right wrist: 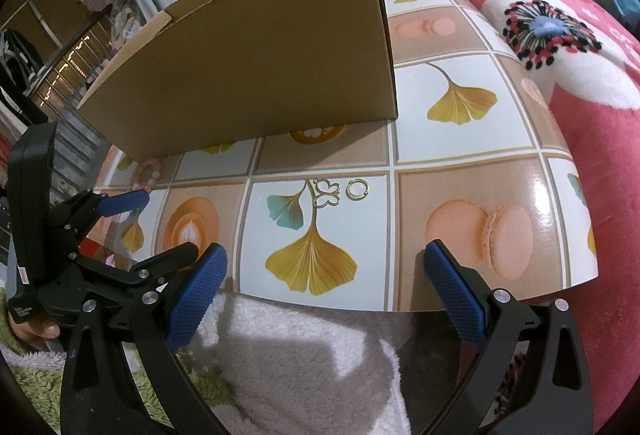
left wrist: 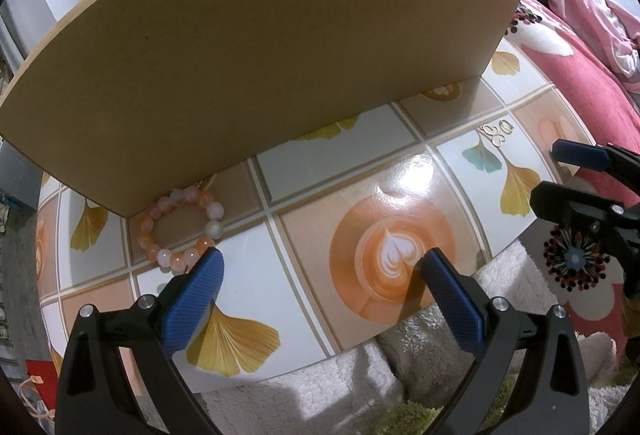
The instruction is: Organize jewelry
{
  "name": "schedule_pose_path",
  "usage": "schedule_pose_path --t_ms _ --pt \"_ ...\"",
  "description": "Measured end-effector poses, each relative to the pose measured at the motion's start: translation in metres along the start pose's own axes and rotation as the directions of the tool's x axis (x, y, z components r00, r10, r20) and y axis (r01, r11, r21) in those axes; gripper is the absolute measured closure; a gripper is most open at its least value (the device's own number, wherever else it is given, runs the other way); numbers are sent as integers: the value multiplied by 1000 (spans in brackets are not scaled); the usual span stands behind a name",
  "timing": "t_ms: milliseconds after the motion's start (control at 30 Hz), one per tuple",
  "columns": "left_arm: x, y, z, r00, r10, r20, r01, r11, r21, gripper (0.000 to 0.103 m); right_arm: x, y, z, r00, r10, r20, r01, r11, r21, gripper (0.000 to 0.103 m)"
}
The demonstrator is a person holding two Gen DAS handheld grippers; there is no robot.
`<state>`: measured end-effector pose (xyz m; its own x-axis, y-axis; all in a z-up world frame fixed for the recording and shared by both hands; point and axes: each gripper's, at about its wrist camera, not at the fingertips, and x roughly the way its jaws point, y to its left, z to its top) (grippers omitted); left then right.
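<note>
A bracelet of orange, pink and white beads (left wrist: 180,227) lies on the patterned table (left wrist: 280,287) against the near wall of a cardboard box (left wrist: 256,67). My left gripper (left wrist: 322,263) is open and empty, its left fingertip just short of the bracelet. A gold butterfly piece (right wrist: 327,192) and a small gold ring (right wrist: 357,190) lie side by side mid-table, also in the left wrist view (left wrist: 497,131). My right gripper (right wrist: 326,261) is open and empty above the table's near edge, short of them. The box (right wrist: 248,67) is open-topped; its inside is hidden.
A pink flowered blanket (right wrist: 580,83) lies along the table's right side. White fleece (right wrist: 304,363) sits below the near edge. The left gripper (right wrist: 120,235) shows at the left of the right wrist view, and the right gripper (left wrist: 576,175) at the right of the left view.
</note>
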<state>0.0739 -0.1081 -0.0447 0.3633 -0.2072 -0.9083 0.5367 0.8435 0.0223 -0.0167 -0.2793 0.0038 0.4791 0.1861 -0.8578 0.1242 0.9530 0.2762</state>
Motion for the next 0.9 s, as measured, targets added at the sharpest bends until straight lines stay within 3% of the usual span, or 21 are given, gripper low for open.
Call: schedule_pose_path --t_ms 300,633,900 --pt "0 -1 -2 1000 12 16 -12 1000 -10 4 -5 -7 3 1000 23 19 -24 999 22 10" --pt "0 1 -2 1000 12 21 -12 1000 -11 4 -8 1 14 998 39 55 -37 999 -26 50" --pt "0 0 -3 1000 12 22 -12 1000 -10 4 4 18 25 997 61 41 -57 995 -82 65"
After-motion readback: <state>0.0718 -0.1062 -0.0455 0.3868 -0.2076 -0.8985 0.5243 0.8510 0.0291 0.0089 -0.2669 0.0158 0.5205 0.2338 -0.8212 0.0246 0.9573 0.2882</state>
